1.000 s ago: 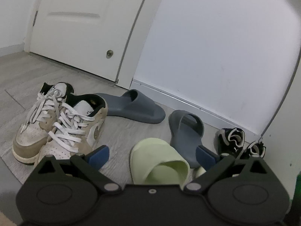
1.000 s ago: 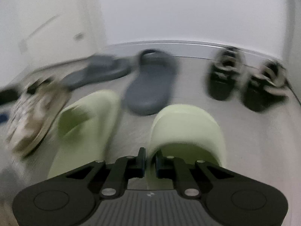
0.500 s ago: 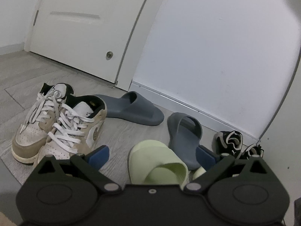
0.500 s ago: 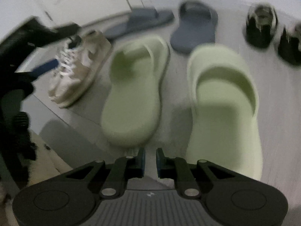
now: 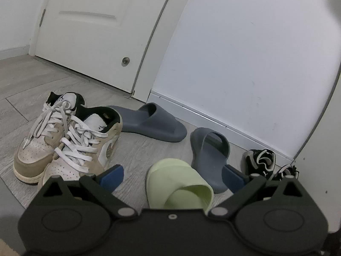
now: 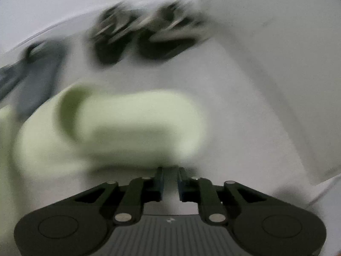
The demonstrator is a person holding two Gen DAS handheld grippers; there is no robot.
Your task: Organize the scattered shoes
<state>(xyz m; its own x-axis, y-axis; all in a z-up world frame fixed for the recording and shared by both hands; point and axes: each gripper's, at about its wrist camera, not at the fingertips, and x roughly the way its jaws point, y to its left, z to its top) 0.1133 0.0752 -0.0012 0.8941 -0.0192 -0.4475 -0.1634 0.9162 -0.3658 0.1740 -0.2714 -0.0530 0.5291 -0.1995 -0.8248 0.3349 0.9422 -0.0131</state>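
In the left wrist view my left gripper [image 5: 172, 177] stands open just above the floor, and a pale green slide [image 5: 179, 183] lies in front of it, in line with the gap between its blue pads. Beyond are two grey slides [image 5: 153, 123] [image 5: 210, 153], a beige and white sneaker pair [image 5: 64, 140] and two small black shoes [image 5: 260, 162]. The right wrist view is blurred. My right gripper [image 6: 170, 171] is shut, with only a narrow slit between its pads. Its tips sit at the near edge of a green slide [image 6: 127, 123] lying crosswise. I see nothing between the pads.
A white door [image 5: 96, 32] and a white wall with a baseboard [image 5: 213, 115] bound the grey plank floor behind the shoes. In the right wrist view the black shoes [image 6: 115, 38] sit by the wall, a grey slide [image 6: 36, 72] is at left, and a white corner panel [image 6: 277, 74] rises at right.
The right wrist view has swung and rolled: the two green slides seen from above gave way to one slide lying crosswise close to the tips. The left gripper and its shoes have not moved.
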